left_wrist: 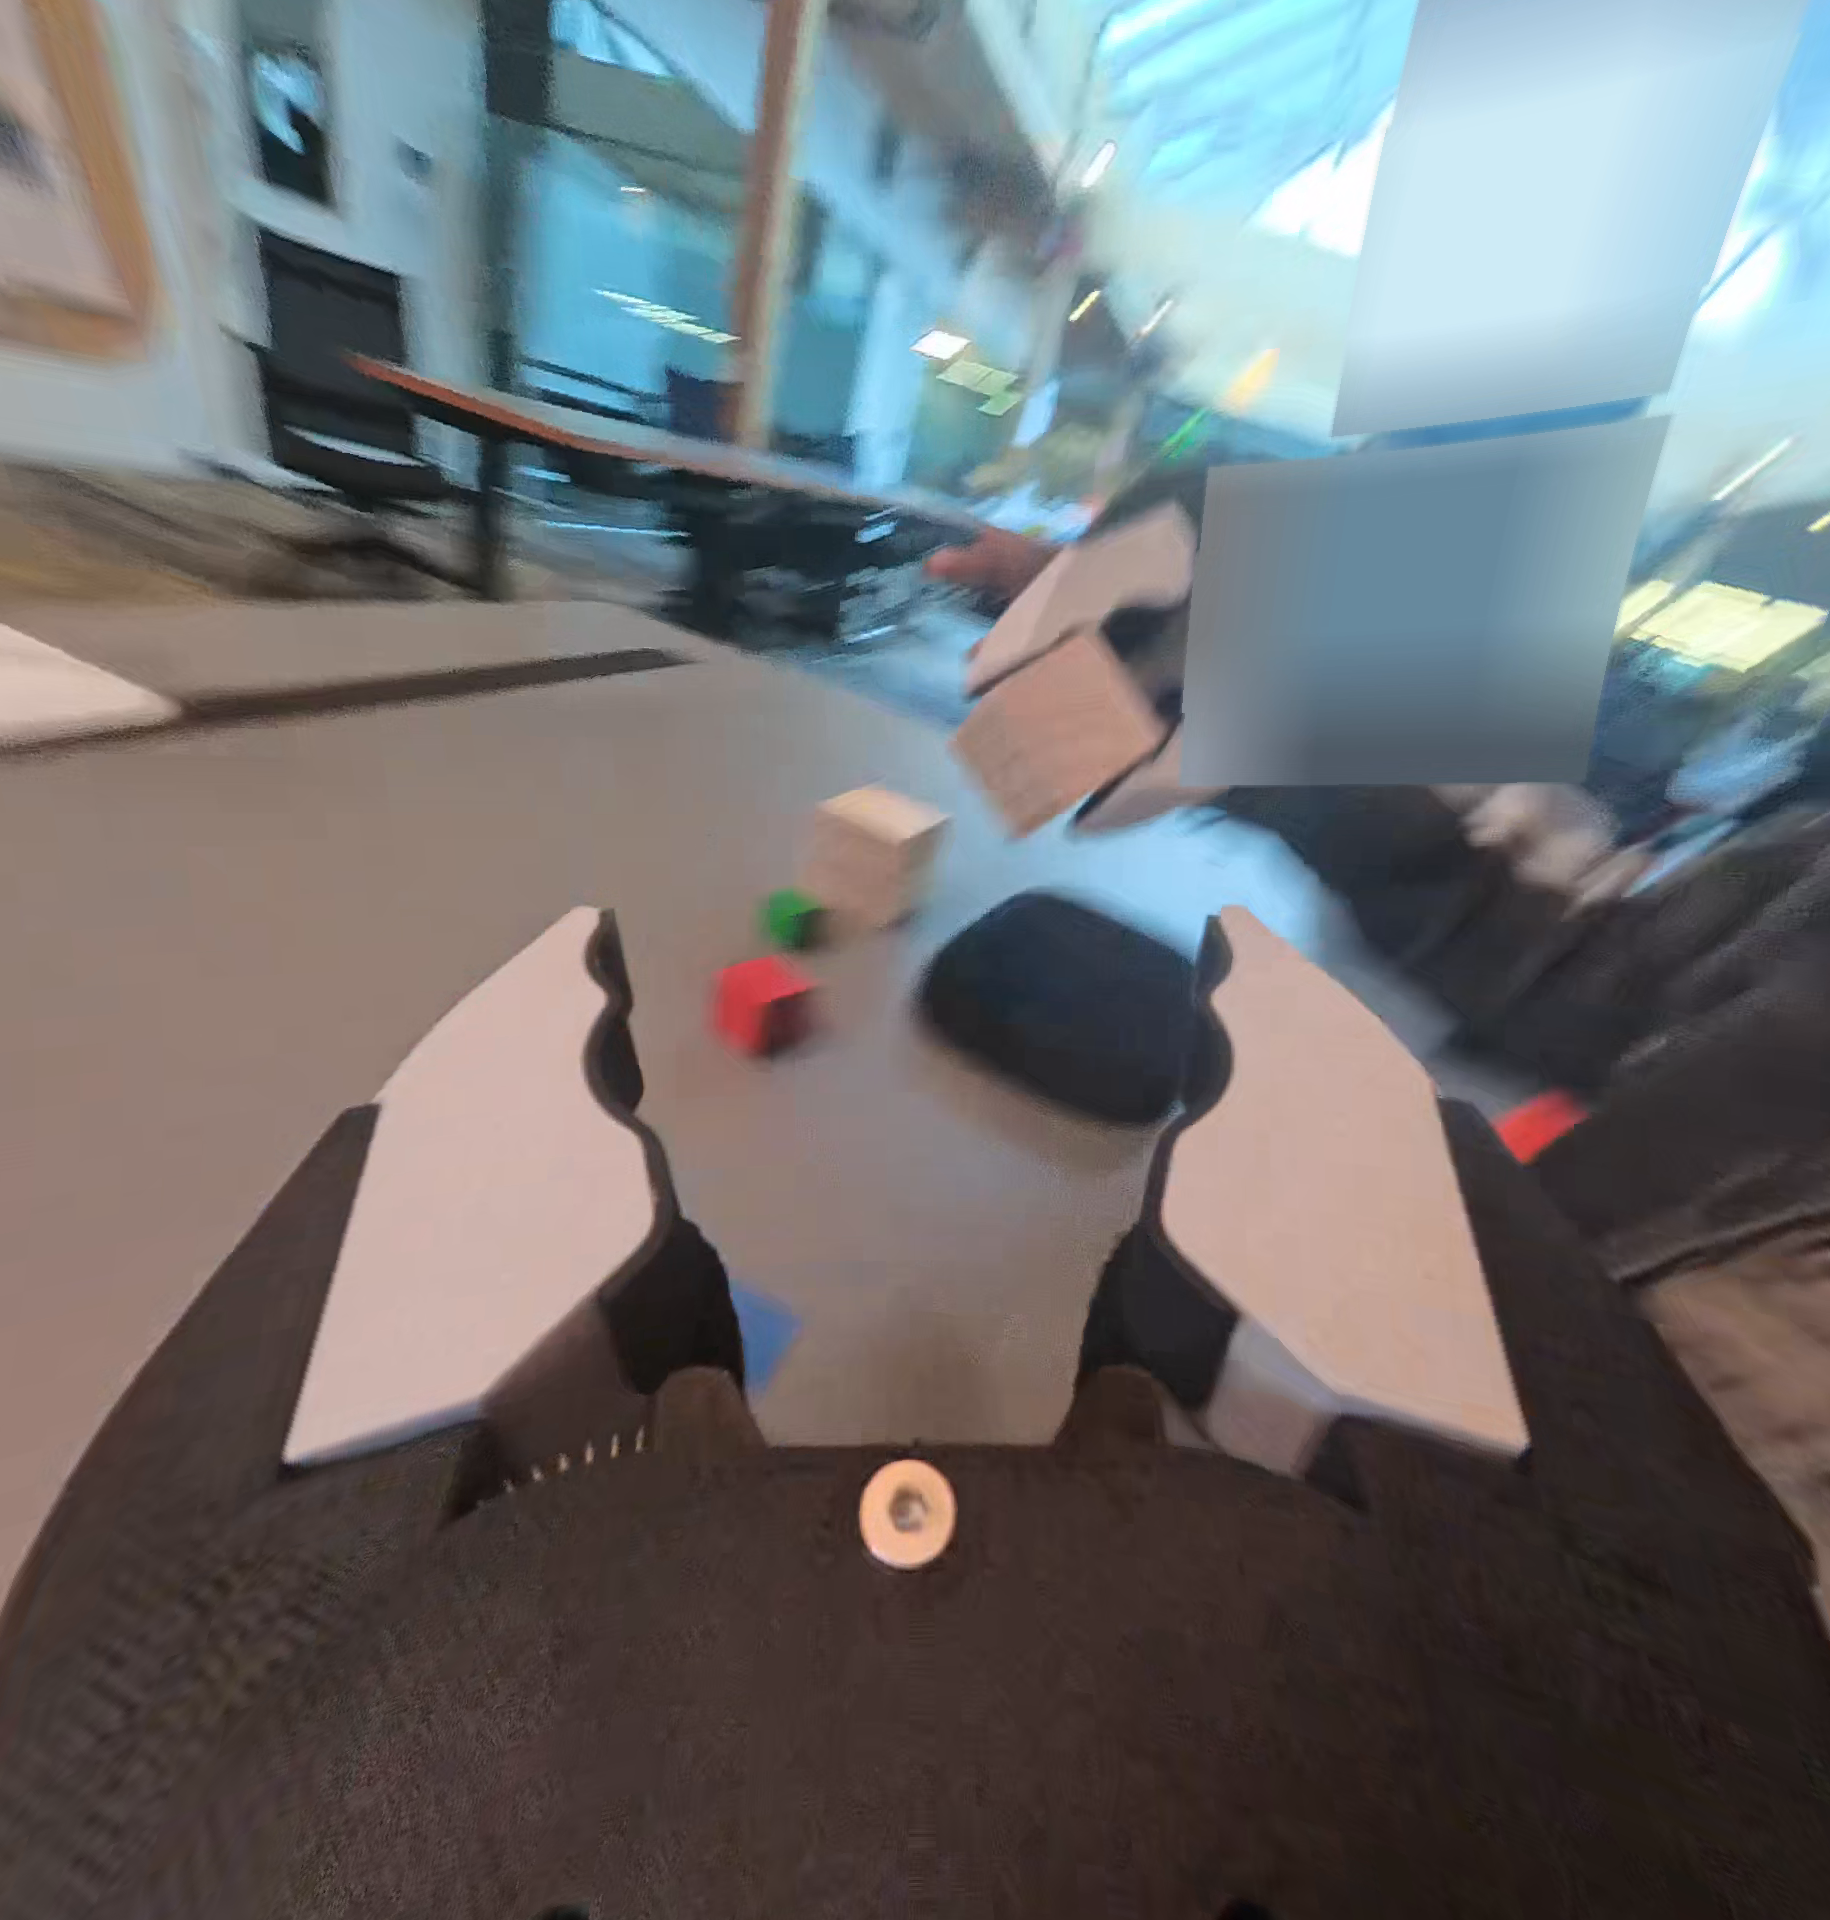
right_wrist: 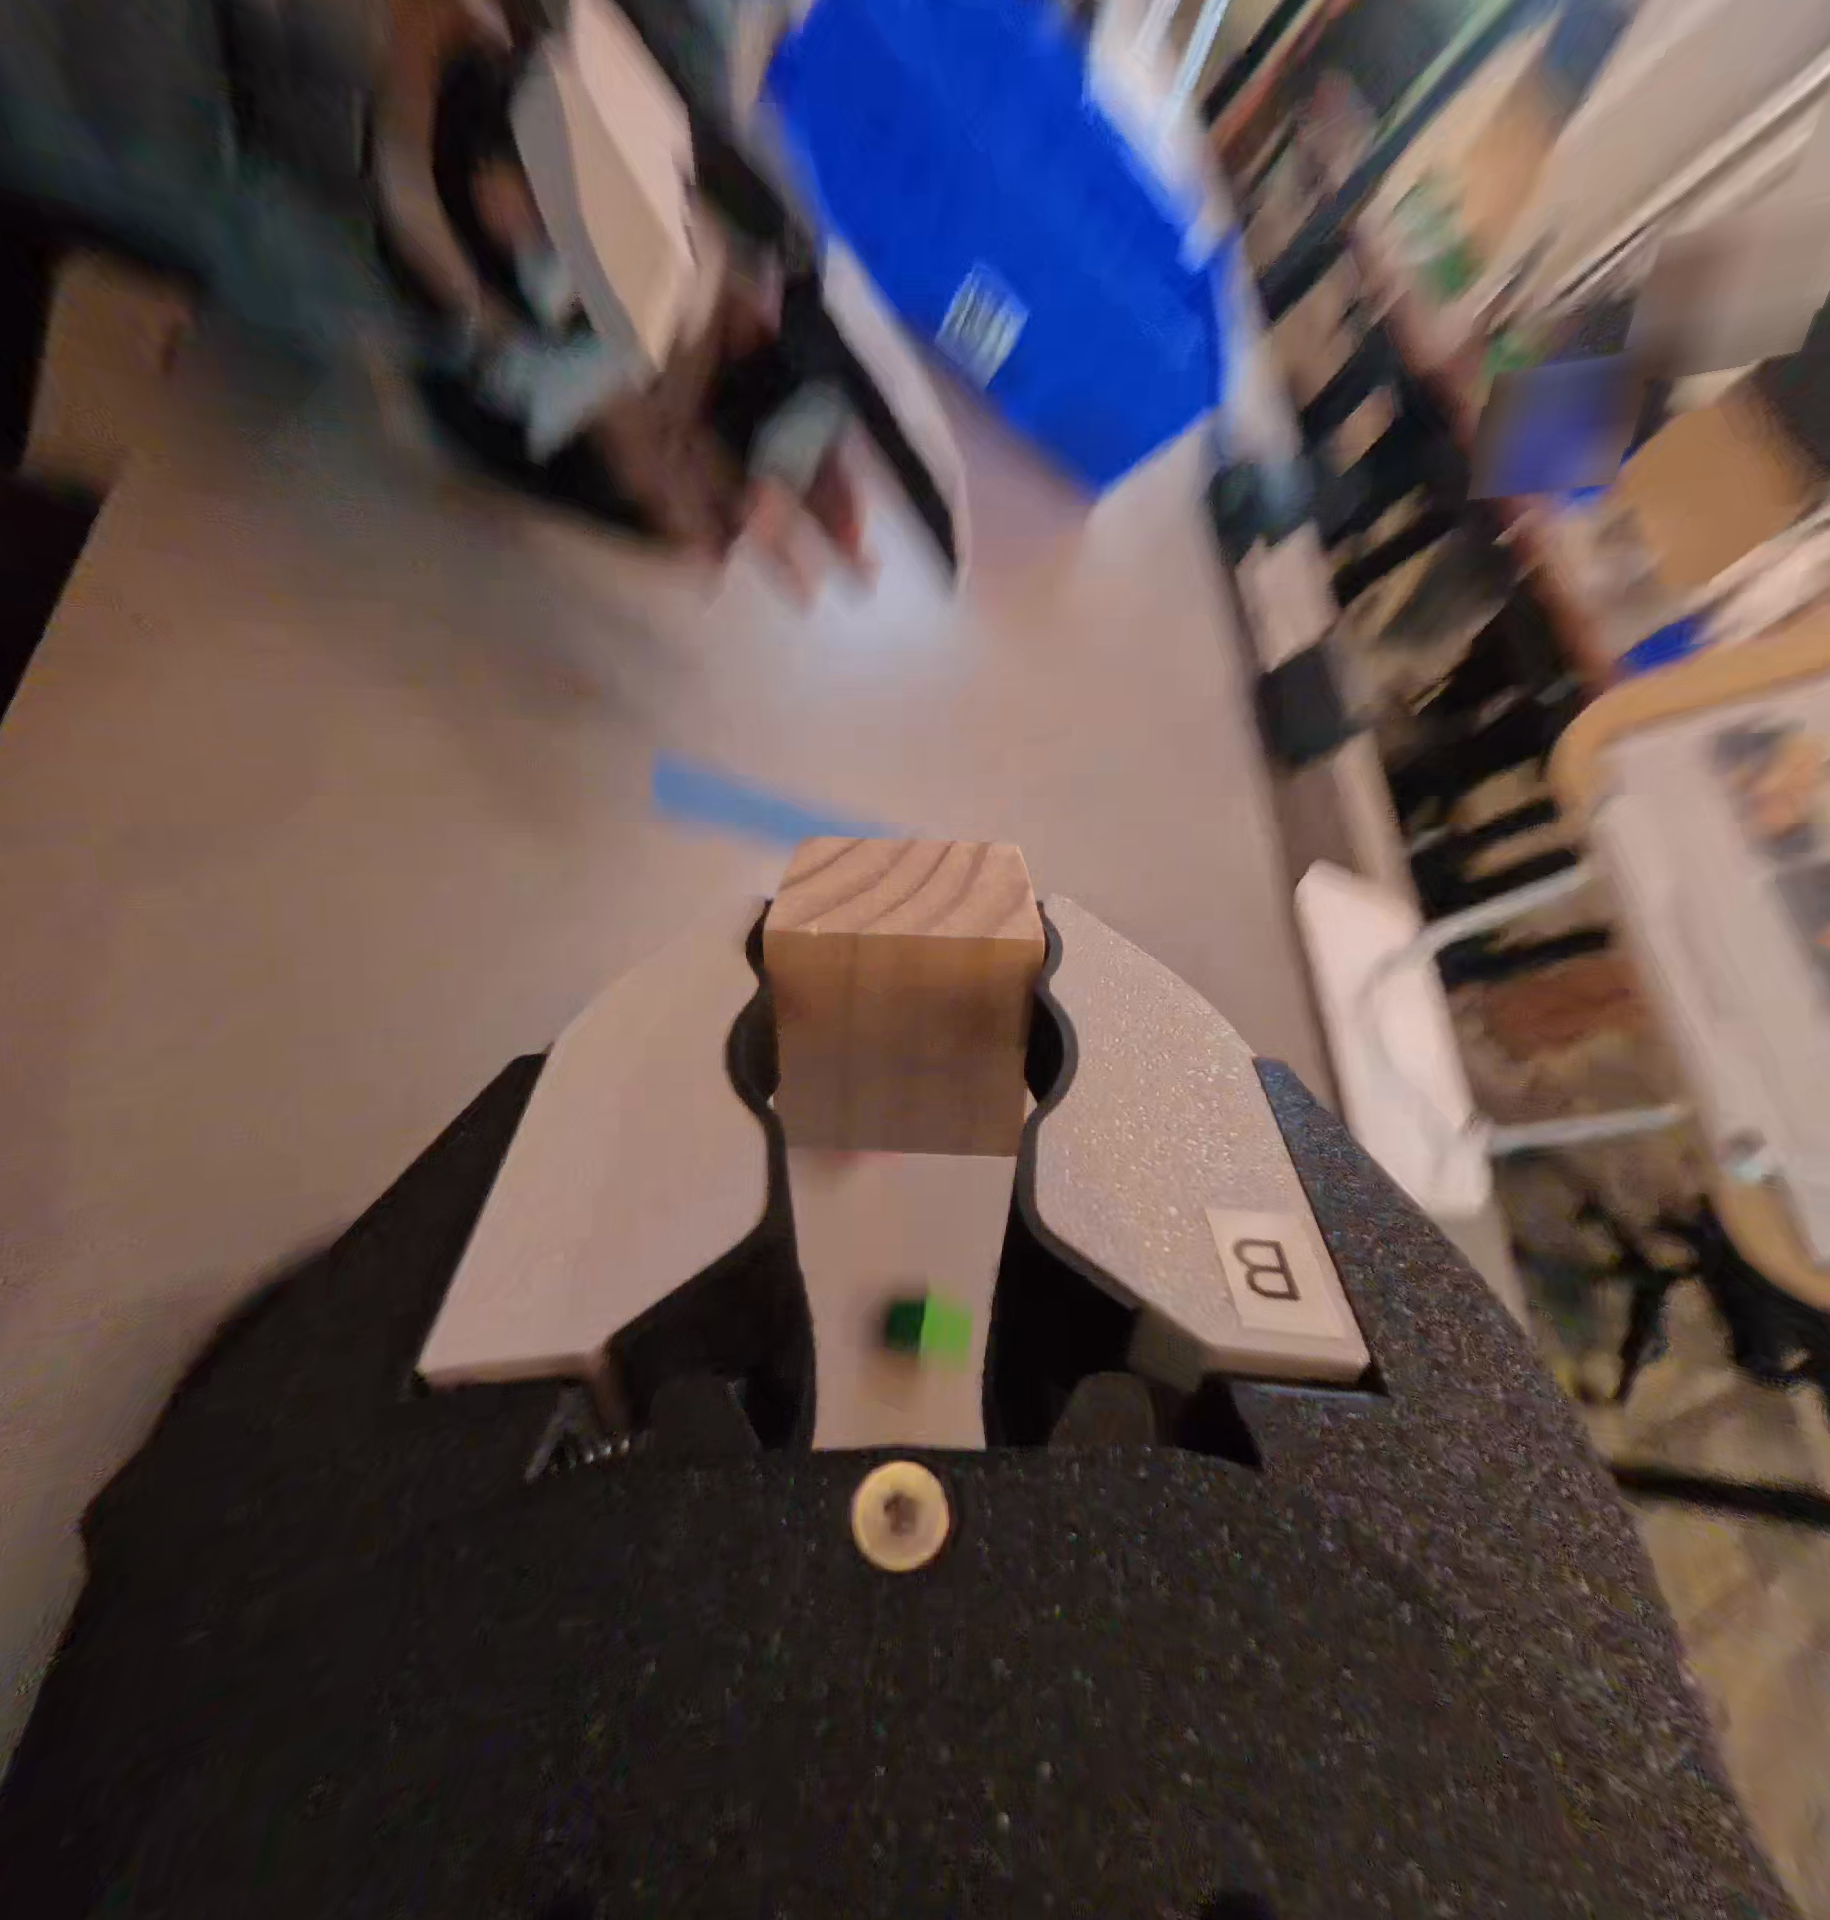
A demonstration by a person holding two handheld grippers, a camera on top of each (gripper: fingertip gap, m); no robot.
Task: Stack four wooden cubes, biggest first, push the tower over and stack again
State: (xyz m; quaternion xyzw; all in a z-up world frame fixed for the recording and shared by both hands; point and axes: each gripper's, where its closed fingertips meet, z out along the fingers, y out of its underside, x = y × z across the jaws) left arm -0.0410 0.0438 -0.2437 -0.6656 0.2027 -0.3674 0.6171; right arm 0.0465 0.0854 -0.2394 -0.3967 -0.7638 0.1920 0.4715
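Note:
My right gripper (right_wrist: 906, 935) is shut on a plain wooden cube (right_wrist: 906, 997); both pads press its sides and it is held above the grey table (right_wrist: 267, 935). The left wrist view shows this cube (left_wrist: 1062, 727) tilted in the air, farther off. My left gripper (left_wrist: 911, 925) is open wide and empty above the table (left_wrist: 267, 935). Ahead of it a smaller wooden cube (left_wrist: 875, 868), a green cube (left_wrist: 791, 920) and a red cube (left_wrist: 760, 1003) rest on the table. The green cube (right_wrist: 926, 1330) also shows below the held cube. Both views are motion-blurred.
A black rounded object (left_wrist: 1067, 1008) lies on the table by my left gripper's right finger. Blue tape (right_wrist: 745, 805) marks the table, also in the left wrist view (left_wrist: 765, 1340). A blue bin (right_wrist: 994, 239) stands beyond the table's far end. A person's dark sleeve (left_wrist: 1721, 1039) is at the right. My right fingertips sit around 11 cm from my left ones.

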